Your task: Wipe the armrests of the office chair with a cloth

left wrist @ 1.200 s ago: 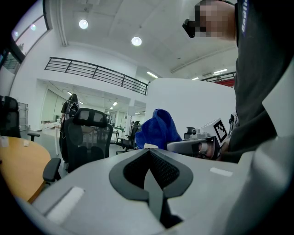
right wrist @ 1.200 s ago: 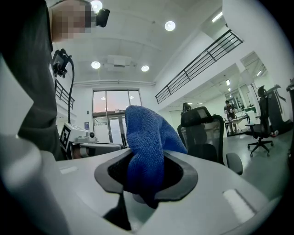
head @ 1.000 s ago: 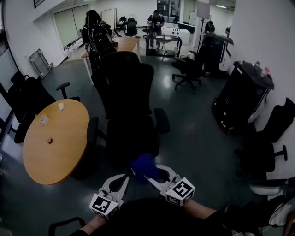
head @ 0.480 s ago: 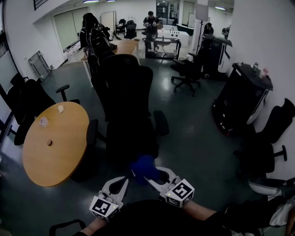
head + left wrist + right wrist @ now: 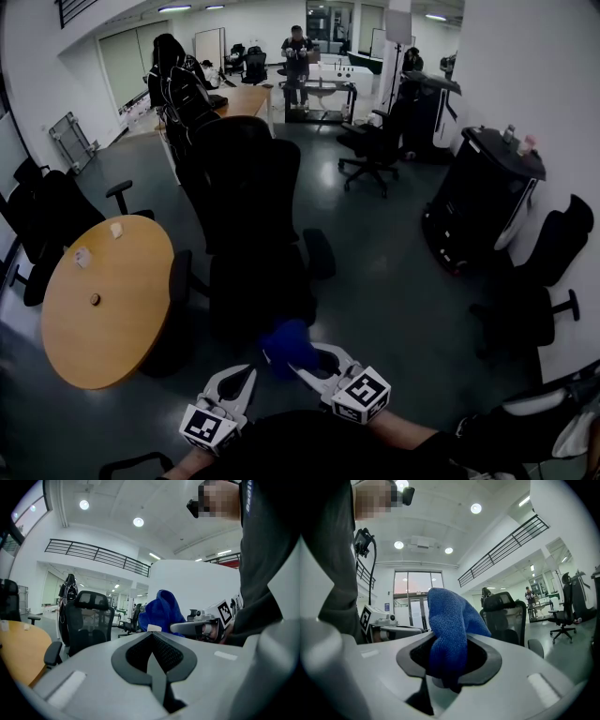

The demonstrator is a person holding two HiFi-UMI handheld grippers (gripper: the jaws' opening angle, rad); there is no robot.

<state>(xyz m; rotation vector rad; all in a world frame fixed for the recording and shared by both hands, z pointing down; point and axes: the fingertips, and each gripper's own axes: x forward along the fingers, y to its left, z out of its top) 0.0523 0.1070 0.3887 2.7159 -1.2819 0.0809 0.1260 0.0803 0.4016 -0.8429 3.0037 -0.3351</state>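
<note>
Though dim overhead, cloth (image 5: pixel 447 630) tight in right hand-held gripper (image 5: pixel 305 362); left hand-held gripper (image 5: pixel 153 637) closed.

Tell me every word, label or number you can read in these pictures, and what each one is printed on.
None can be read outright.
Left gripper and right gripper: marker cubes bear black-and-white square patterns, no letters.
White print on the person's dark garment: cut off, unreadable.
Blue sign beside the glass door: too small.
Cards on the round table: too small.
</note>
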